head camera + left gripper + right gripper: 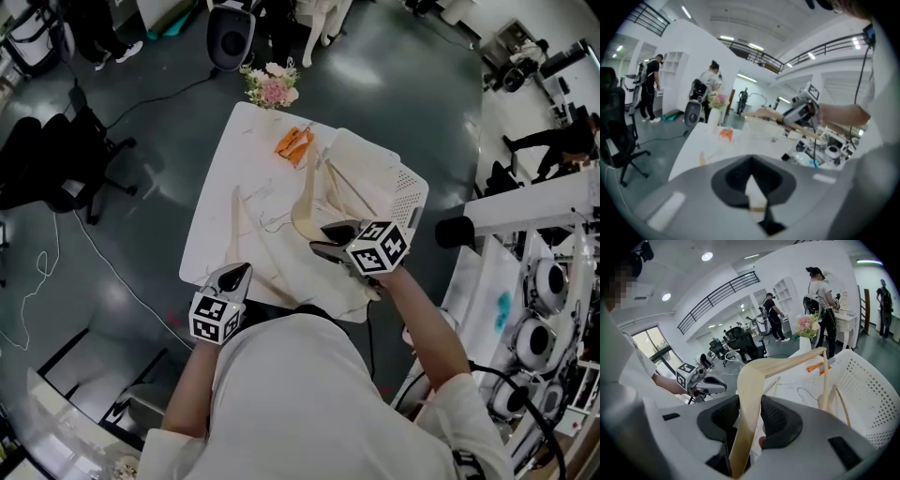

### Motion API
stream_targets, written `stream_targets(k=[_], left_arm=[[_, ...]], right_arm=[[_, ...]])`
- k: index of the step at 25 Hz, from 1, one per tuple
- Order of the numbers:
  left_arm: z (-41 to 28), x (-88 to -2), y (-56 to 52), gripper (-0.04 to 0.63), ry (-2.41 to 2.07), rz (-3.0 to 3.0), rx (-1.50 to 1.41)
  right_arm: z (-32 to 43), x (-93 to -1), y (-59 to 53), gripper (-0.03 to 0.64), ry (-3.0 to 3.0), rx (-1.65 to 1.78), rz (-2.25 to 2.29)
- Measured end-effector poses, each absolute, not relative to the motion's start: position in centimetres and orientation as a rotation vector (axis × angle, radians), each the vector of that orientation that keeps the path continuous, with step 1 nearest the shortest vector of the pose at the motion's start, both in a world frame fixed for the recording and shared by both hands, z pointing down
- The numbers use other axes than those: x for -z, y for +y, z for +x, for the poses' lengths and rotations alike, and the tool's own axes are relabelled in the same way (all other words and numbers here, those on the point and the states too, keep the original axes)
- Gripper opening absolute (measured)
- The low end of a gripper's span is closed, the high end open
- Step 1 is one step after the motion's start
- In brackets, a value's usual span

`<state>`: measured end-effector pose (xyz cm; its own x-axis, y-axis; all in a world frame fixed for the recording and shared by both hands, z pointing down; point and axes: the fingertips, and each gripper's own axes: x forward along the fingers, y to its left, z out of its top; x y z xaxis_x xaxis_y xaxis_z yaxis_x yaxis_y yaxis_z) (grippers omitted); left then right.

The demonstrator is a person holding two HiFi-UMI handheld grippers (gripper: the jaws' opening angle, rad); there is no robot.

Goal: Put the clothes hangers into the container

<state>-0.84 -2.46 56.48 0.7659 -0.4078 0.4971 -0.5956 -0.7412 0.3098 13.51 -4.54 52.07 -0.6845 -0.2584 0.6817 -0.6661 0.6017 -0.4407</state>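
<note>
Pale wood hanger (305, 202) is held up over the white table (220, 187) in the head view. The right gripper (321, 236) clamps one of its arms, just beside the white perforated basket (408, 192). A second hanger (234, 230) lies flat on the table near the left gripper (239, 272). Only the left gripper view shows that tool's jaws meeting at their tips, with nothing between them. The right gripper view shows its pads pressed on both faces of the hanger's arm, and wooden bars leaning inside the basket.

Hanger (749, 394) pale beige; container (876, 394) white, perforated; table (211, 216) white; small object (294, 143) orange.
</note>
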Motion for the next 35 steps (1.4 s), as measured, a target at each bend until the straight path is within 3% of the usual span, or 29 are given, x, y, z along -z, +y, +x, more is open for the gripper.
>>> stream_targets(k=[12, 35], left_arm=[[1.5, -56.3, -2.4, 0.002, -0.746, 2.517, -0.568], [3.1, -56.8, -2.1, 0.002, -0.785, 2.482, -0.588]], right_arm=[[20.1, -52.1, -5.1, 0.137, -2.238, -1.075, 0.728], [28.0, -61.2, -6.9, 0.137, -2.060, -1.191, 0.608]])
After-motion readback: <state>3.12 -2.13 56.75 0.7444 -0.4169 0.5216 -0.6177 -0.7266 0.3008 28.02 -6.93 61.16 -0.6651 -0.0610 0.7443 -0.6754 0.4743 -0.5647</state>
